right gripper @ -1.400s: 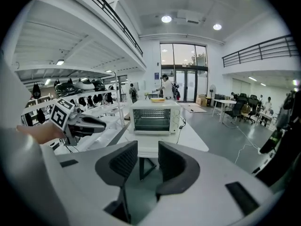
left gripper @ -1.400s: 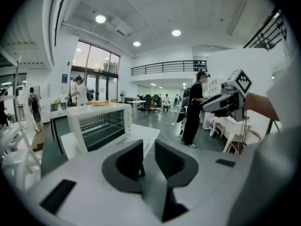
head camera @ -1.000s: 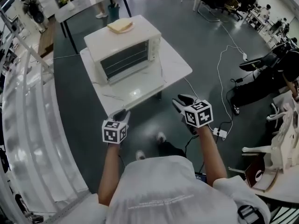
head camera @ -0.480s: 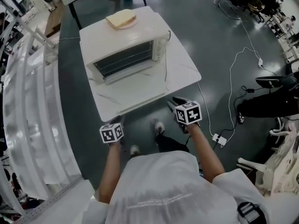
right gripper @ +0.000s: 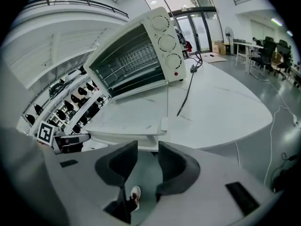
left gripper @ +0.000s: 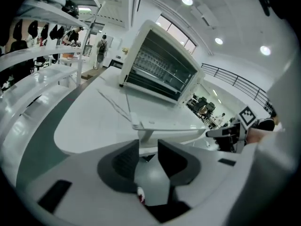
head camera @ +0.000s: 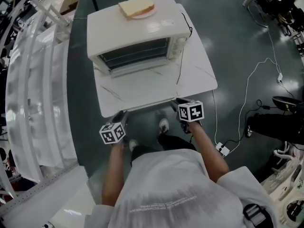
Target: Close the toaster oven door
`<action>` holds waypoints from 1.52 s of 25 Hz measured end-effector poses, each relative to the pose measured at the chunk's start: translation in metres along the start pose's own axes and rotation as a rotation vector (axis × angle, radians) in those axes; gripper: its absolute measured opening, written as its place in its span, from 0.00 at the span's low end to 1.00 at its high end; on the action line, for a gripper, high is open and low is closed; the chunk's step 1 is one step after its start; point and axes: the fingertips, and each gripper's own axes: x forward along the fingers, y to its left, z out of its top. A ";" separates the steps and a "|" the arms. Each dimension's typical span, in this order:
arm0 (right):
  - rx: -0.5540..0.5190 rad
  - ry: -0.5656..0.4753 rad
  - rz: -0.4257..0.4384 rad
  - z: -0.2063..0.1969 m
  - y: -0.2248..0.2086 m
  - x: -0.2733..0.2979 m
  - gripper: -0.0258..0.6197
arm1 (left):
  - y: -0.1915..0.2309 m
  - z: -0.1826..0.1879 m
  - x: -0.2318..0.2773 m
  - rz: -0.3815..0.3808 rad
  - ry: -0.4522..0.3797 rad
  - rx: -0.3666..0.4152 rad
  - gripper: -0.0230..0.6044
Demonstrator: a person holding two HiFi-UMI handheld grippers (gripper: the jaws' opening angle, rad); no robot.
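Observation:
The white toaster oven stands on a small white table, with a slice of bread on a plate on its top. Its glass door lies folded down flat in front of it, the handle edge toward me. My left gripper hangs just off the table's front edge at the left; its jaws stand narrowly open with nothing between them. My right gripper is at the front edge near the door's right corner, jaws likewise narrowly apart and empty.
The oven's black power cord runs down the table to the right of the door. White curved racks fill the left side. Cables and a power strip lie on the dark floor at the right. The person's shoes show under the table edge.
The person has stepped closer to the table. Both grippers have come forward from below the table to its front edge, close to the lowered door.

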 end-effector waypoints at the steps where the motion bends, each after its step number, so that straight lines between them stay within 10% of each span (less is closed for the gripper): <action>1: 0.005 0.006 0.011 0.001 0.000 0.004 0.27 | 0.000 0.002 0.001 0.004 -0.009 -0.009 0.22; 17: -0.146 0.043 0.050 0.009 0.007 0.009 0.26 | -0.003 0.019 -0.008 0.081 -0.070 -0.066 0.17; 38: -0.203 -0.335 0.102 0.148 0.050 -0.068 0.24 | -0.045 0.168 -0.065 0.088 -0.385 0.142 0.15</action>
